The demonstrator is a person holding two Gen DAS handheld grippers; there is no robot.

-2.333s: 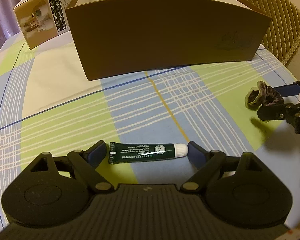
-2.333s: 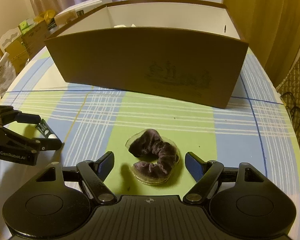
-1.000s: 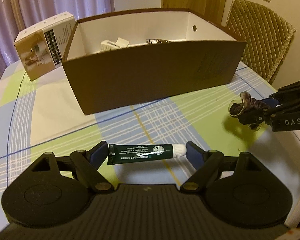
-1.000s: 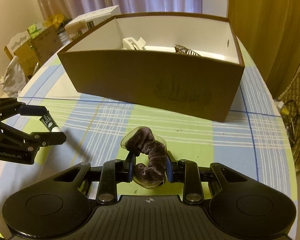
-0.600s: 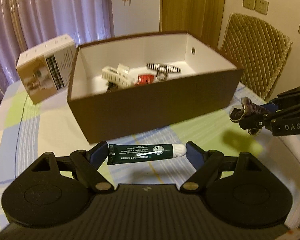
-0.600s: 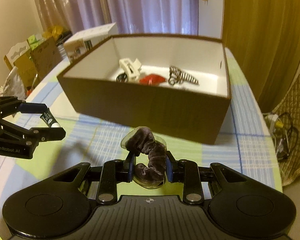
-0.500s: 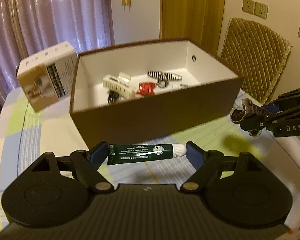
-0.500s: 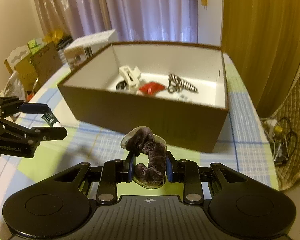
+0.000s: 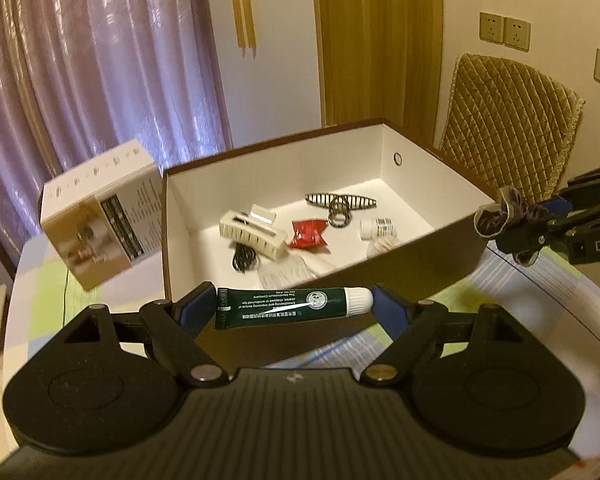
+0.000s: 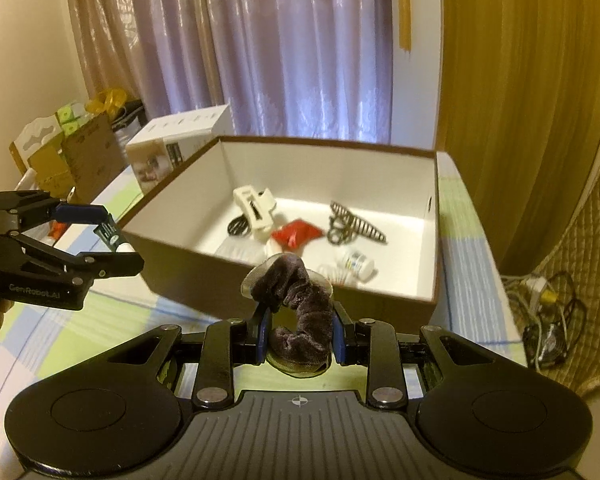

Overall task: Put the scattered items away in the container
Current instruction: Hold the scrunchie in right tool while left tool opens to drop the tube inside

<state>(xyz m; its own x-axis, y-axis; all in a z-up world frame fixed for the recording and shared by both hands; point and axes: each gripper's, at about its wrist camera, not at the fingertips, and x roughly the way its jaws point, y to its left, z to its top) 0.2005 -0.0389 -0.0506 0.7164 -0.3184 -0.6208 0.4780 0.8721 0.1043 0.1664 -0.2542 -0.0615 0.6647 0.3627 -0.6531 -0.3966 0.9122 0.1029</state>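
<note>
Left claw (image 9: 294, 306): clamped end to end on dark green tube (image 9: 288, 307), held crosswise, lifted near the front wall of the box, apparently for dropping in.
Right claw (image 10: 299, 334): pinched on brown velvet scrunchie (image 10: 296, 300), raised just short of the front rim.
Brown box (image 10: 436, 216): open, white inside, standing on checked desk (image 10: 466, 252); already holding hair clips, red packet, small bottle.
Next: likely carrying both over the rim, then releasing.

Both grippers hang raised before the box (image 9: 400, 276) — left gripper (image 9: 294, 306) clamped on a tube (image 9: 288, 307), right gripper (image 10: 298, 334) pinching a scrunchie (image 10: 296, 312).
</note>
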